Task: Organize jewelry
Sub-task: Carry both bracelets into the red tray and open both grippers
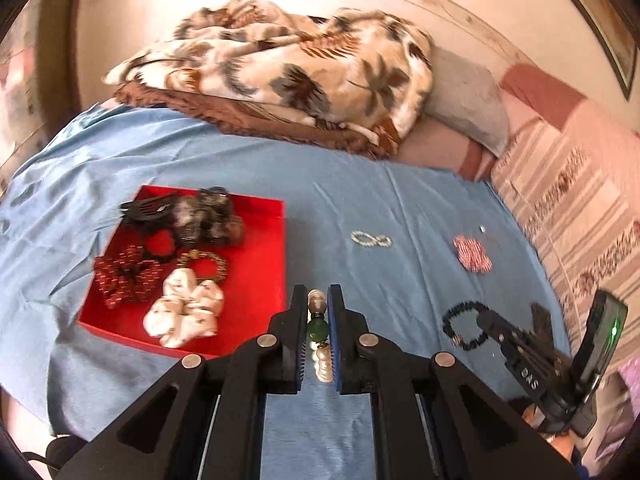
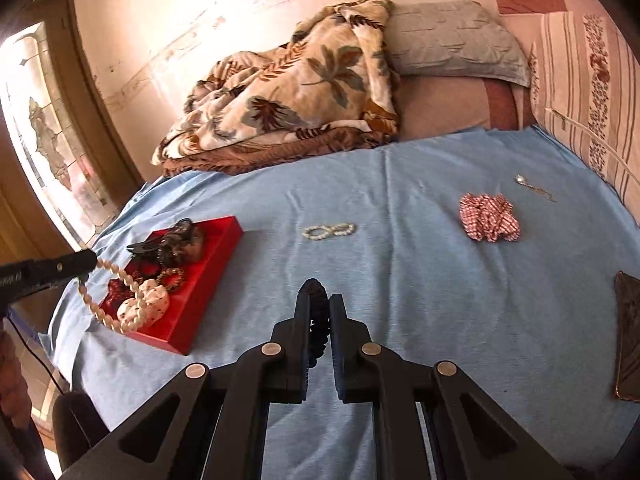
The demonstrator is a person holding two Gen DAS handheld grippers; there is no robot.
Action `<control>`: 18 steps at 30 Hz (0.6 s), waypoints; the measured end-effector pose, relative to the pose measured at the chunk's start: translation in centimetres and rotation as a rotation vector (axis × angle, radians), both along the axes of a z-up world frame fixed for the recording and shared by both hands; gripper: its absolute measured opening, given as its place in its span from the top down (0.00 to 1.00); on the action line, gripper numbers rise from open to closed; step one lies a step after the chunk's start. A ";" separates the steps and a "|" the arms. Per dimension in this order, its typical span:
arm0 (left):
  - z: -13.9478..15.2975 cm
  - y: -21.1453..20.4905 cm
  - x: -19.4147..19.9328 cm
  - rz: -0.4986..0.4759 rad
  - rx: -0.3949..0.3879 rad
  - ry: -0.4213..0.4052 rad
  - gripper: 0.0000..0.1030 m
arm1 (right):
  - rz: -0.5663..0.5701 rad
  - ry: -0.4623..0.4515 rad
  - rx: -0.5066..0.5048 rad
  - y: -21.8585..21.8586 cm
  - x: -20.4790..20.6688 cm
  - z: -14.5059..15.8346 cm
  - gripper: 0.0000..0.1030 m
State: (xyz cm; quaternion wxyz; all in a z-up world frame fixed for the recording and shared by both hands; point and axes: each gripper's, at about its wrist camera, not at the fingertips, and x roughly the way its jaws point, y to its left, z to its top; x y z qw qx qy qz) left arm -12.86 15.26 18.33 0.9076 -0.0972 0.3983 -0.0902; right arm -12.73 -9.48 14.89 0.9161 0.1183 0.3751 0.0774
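My left gripper [image 1: 317, 300] is shut on a pearl necklace [image 1: 319, 332] with a green bead, held above the blue sheet just right of the red tray [image 1: 260, 280]. In the right wrist view that necklace [image 2: 112, 300] hangs in a loop from the left gripper's tip [image 2: 86, 260] over the tray [image 2: 204, 280]. My right gripper [image 2: 319, 300] is shut on a dark beaded bracelet [image 2: 316, 320]; in the left wrist view the bracelet [image 1: 460, 328] dangles from it. The tray holds scrunchies and a black hair claw [image 1: 152, 208]. A small pearl bracelet [image 1: 371, 239] lies in a figure eight on the sheet.
A red-and-white checked scrunchie [image 2: 490, 217] and a small silver pendant [image 2: 522, 180] lie on the sheet to the right. A dark flat pouch [image 2: 628, 332] sits at the right edge. A leaf-patterned blanket [image 2: 288, 96] and grey pillow [image 2: 452, 40] lie at the back.
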 end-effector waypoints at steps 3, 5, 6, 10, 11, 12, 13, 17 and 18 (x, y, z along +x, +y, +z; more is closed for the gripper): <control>0.3 1.7 -0.2 0.041 -0.009 -0.007 0.91 | 0.023 -0.005 0.000 0.9 -0.2 0.3 0.90; 0.4 2.5 -0.2 0.059 -0.010 -0.009 0.91 | 0.039 -0.004 0.001 1.4 -0.2 0.4 0.90; 0.4 2.9 -0.3 0.070 -0.008 -0.010 0.91 | 0.047 -0.005 0.000 1.7 -0.1 0.4 0.90; -0.1 3.9 -0.1 0.094 -0.003 0.000 0.91 | 0.083 -0.005 -0.008 2.9 0.2 0.5 0.90; -0.4 4.0 0.0 0.094 -0.012 0.009 0.91 | 0.090 -0.004 -0.008 3.1 0.3 0.6 0.90; -0.6 4.1 0.1 0.093 -0.017 0.014 0.91 | 0.097 -0.003 -0.009 3.4 0.4 0.6 0.90; -0.9 4.0 0.3 0.088 -0.023 0.021 0.91 | 0.104 -0.002 -0.011 3.7 0.5 0.6 0.90; -2.2 3.5 1.0 0.070 -0.036 0.043 0.91 | 0.130 0.005 -0.017 4.6 1.0 0.5 0.90; -2.6 3.3 1.3 0.064 -0.042 0.052 0.91 | 0.136 0.007 -0.018 4.8 1.1 0.5 0.90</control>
